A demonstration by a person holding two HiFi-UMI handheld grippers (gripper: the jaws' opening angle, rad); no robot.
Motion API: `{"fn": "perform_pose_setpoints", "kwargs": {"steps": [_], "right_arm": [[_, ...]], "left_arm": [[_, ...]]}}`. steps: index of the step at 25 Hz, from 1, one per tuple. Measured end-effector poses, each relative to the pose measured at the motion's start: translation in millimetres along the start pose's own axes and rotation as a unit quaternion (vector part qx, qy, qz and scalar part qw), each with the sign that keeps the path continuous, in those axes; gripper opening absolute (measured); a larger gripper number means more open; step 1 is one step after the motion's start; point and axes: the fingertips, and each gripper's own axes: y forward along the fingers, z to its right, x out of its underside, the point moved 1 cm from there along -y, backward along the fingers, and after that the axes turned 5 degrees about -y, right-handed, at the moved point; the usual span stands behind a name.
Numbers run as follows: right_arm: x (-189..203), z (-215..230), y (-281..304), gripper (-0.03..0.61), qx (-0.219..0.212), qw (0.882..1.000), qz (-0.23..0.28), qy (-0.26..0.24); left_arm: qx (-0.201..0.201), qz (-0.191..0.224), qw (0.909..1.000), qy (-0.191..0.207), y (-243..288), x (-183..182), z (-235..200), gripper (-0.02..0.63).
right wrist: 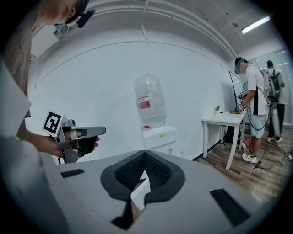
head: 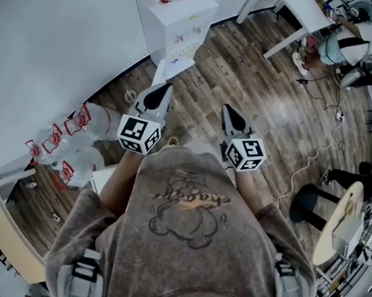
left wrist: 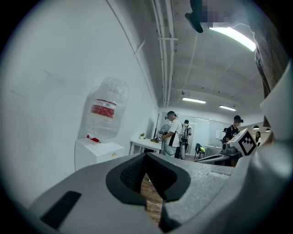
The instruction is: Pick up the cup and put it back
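Pointing forward side by side, the left gripper (head: 156, 95) and the right gripper (head: 232, 119) both have their jaws pressed together with nothing between them, only wood floor (head: 261, 117) beneath. Farther on stands a white water dispenser (right wrist: 158, 136) with its bottle (right wrist: 149, 100) on top, but no cup shows in any view, so where it sits cannot be told. If it is a light, thin-walled drinking cup, it would likely crush or slip easily, so a gentle pinch across the side wall just below the rim seems best.
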Motion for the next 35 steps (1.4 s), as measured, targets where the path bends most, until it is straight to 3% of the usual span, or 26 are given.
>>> {"fn": "perform_pose_setpoints", "kwargs": {"steps": [10, 23, 29, 35], "right_arm": [[-13.4, 52.7, 38.5, 0.002, 0.024, 1.0, 0.007, 0.014], [-0.2, 124.1, 107.6, 0.002, -0.002, 1.0, 0.0, 0.02], [23.9, 160.8, 141.7, 0.002, -0.006, 1.0, -0.002, 0.013], [70.2, 200.6, 193.5, 0.002, -0.013, 1.0, 0.014, 0.003]], "left_arm": [[0.016, -0.022, 0.9996, -0.006, 62.4, -2.5, -16.6, 0.002], [0.018, -0.033, 0.9993, -0.009, 151.1, 10.5, -38.5, 0.002], [0.017, -0.034, 0.9992, -0.011, 194.1, 37.7, -62.3, 0.002], [0.02, -0.028, 0.9994, -0.003, 238.6, 96.2, -95.1, 0.002]]}}
